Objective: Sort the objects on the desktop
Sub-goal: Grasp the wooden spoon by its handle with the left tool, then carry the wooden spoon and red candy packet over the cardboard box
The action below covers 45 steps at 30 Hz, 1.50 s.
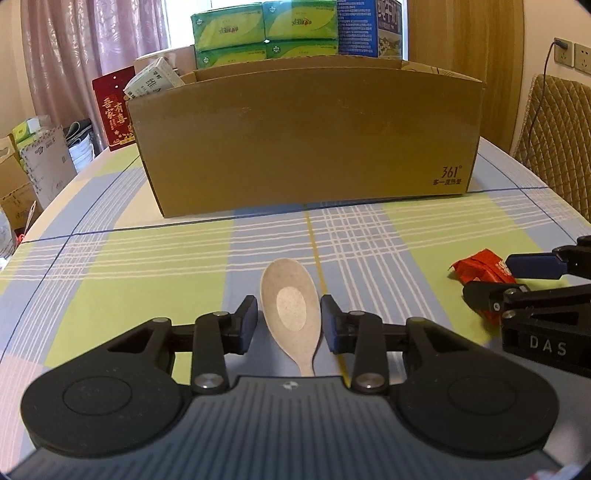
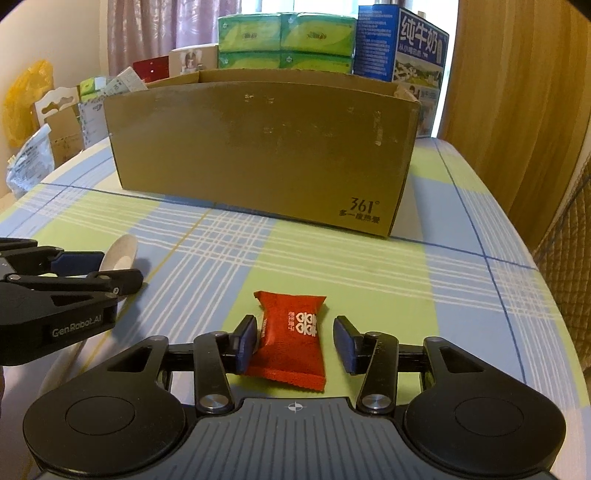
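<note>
Left wrist view. Brown cardboard box [image 1: 306,144] stands open-topped on the checked tablecloth [image 1: 110,266], long side facing the camera, "361°" printed at its lower right corner. Inside is mostly hidden by the near wall; a pale printed packet [image 1: 153,79] leans up out of the left end. Behind the box: stacked green tissue packs [image 1: 264,29] and a blue milk carton [image 1: 369,26]. Beige speckled spoon [image 1: 291,314] lies flat on the cloth well in front of the box, bowl facing up and pointing toward the box, handle running back under the gripper body. Left gripper [image 1: 289,321] sits low over it, jaws apart, one pad either side of the spoon bowl, narrow gaps both sides, not clamped. At the right edge, the right gripper [image 1: 495,280] straddles a red wrapper [image 1: 480,269].

Right wrist view. Same box [image 2: 258,155], seen from the right; its inside is still hidden. Red snack packet [image 2: 291,339], crimped ends, white characters on its face, lies flat on the cloth near the camera. Right gripper [image 2: 293,341] has jaws apart around it: the left pad is at the packet's edge, seemingly touching it; the right pad stands clear with a visible gap. Left gripper [image 2: 110,269] enters from the left edge, spoon bowl [image 2: 120,254] showing between its fingers.
</note>
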Motion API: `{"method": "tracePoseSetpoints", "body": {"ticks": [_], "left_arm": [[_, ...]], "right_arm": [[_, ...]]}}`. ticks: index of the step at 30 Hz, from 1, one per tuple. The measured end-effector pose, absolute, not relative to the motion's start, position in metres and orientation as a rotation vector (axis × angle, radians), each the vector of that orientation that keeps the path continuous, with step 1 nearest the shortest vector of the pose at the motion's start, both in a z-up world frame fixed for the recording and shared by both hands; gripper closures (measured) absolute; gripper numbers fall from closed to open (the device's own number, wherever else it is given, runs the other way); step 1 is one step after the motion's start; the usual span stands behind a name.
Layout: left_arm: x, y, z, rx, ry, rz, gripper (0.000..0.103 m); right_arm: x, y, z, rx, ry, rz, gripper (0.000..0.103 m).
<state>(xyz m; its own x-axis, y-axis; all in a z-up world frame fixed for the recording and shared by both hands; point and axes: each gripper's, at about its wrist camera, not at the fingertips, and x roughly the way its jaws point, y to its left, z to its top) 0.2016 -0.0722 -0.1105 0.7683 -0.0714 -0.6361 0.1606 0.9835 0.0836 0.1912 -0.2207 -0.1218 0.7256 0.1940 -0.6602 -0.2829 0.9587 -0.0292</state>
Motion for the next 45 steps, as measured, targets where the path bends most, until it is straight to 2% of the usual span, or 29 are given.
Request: {"method": "tracePoseSetpoints", "body": {"ticks": [13, 15, 16, 20, 35, 45], "left_arm": [[0.205, -0.069, -0.110, 0.105, 0.696, -0.137, 0.075], [0.205, -0.069, -0.110, 0.107, 0.695, -0.147, 0.075], [0.206, -0.069, -0.110, 0.104, 0.696, -0.151, 0.075], [0.206, -0.068, -0.109, 0.096, 0.699, -0.163, 0.075], [0.196, -0.069, -0.087, 0.060, 0.711, -0.205, 0.075], [0.164, -0.062, -0.065, 0.013, 0.739, -0.183, 0.075]], "right_arm": [[0.192, -0.220, -0.122, -0.108, 0.724, 0.255, 0.061], [0.192, -0.219, -0.122, -0.106, 0.726, 0.264, 0.067], [0.192, -0.218, -0.121, -0.111, 0.726, 0.269, 0.073], [0.190, -0.217, -0.119, -0.101, 0.722, 0.266, 0.080], [0.180, -0.232, -0.096, -0.049, 0.685, 0.209, 0.080], [0.138, -0.236, -0.070, -0.003, 0.687, 0.182, 0.080]]}}
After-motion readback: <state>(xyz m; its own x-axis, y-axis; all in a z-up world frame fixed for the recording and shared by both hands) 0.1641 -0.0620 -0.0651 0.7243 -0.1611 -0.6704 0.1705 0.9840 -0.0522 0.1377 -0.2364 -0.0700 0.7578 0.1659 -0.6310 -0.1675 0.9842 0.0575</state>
